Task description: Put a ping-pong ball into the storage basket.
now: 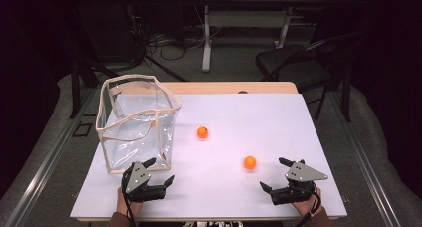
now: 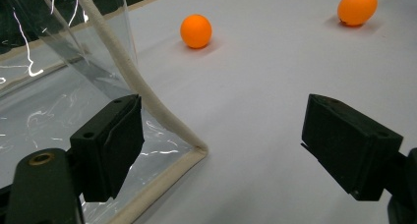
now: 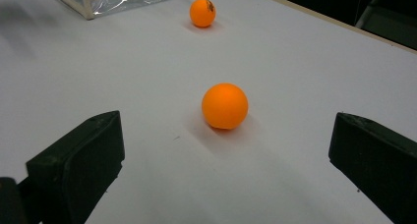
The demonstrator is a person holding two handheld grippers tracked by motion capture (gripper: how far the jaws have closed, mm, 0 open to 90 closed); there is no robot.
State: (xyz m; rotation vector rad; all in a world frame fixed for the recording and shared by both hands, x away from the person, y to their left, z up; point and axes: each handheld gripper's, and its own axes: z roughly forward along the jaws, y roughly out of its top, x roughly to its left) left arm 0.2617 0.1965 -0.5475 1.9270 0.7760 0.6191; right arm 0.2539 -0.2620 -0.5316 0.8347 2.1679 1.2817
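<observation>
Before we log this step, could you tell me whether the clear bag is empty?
Empty, seemingly: nothing shows through the clear bag, and both orange balls lie outside on the table.

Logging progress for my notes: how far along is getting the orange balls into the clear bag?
Nothing is done yet: the clear bag holds no ball. Both claws are open; the right claw faces the near ball, not yet gripping. The far ball also remains.

We see the white tabletop (image 1: 278, 117) brightly and evenly lit from above against dark surroundings. Soft shadows sit under the orange balls (image 3: 224, 106); glare streaks the clear bag (image 2: 44, 62). The high view looks grainy.
</observation>
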